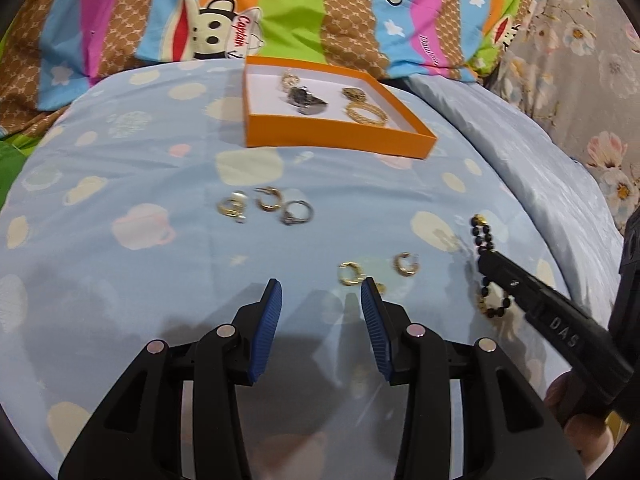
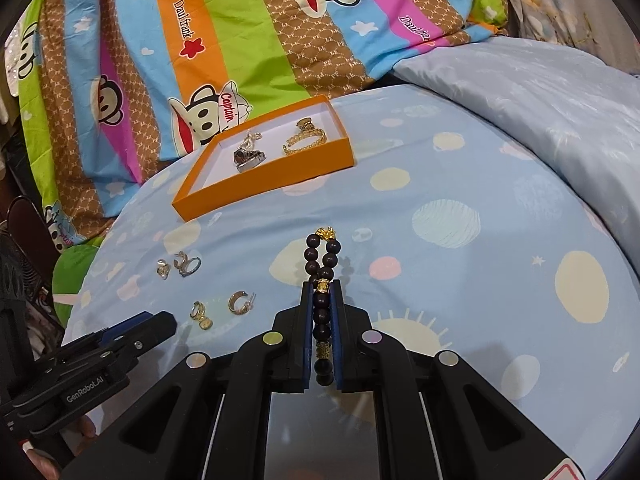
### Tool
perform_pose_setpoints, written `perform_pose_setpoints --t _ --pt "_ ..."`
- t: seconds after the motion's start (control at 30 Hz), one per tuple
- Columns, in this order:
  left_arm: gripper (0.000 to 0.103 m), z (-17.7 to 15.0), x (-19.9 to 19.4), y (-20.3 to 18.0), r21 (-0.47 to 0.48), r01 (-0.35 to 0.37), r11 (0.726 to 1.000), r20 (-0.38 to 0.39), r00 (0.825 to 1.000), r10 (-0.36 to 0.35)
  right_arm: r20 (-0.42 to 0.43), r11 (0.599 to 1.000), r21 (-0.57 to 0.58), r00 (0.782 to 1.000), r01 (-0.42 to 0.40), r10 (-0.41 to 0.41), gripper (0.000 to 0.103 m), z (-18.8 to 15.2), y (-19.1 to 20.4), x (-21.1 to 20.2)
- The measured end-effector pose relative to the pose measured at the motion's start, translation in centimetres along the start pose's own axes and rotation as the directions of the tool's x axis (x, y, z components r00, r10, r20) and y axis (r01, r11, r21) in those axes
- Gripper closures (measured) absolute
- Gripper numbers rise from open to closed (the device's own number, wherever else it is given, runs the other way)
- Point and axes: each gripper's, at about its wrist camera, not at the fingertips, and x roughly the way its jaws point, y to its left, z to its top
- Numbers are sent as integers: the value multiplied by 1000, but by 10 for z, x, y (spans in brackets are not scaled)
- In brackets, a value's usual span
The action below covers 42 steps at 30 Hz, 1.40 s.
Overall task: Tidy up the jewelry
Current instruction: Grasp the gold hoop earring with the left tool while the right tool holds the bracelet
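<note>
Right gripper (image 2: 323, 300) clamped on bracelet (image 2: 322, 264), lower beads hidden between pads. Left gripper (image 1: 321, 292) parted, holding nothing, partly covering one earring (image 1: 350, 273). Box (image 1: 340, 142) contents tangled, hard to make out. Rings (image 1: 298, 213) blurred.

The left gripper (image 1: 322, 285) hangs open over earrings (image 1: 352, 273) while the right gripper (image 1: 486, 259) pinches a bead bracelet (image 1: 482, 232) before the orange box (image 1: 340, 142).
</note>
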Motion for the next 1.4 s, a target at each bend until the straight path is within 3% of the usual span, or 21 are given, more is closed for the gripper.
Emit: perform_pose_setpoints --t 0.13,0.4,0.67,0.8,1.07,1.4 --pt "58 5 7 -13 7 17 1000 -7 1000 -17 -6 1000 1 1000 -13 13 95 -2 -1 2" --pt "59 10 21 -20 33 -65 997 2 998 65 -12 999 14 999 -29 29 95 -2 -3 3" --pt "76 7 22 -25 86 -129 988 17 992 128 -15 1000 10 999 -30 30 95 -2 -2 4" --pt "91 6 21 -25 92 -141 986 20 990 140 -15 1000 6 999 -29 29 95 -3 -1 4" --pt "91 2 14 -14 84 -115 990 22 993 114 -13 999 2 999 -33 33 95 -3 0 3" --pt "91 -4 -6 17 36 -146 989 47 988 144 -12 999 0 999 -35 35 95 -3 0 2"
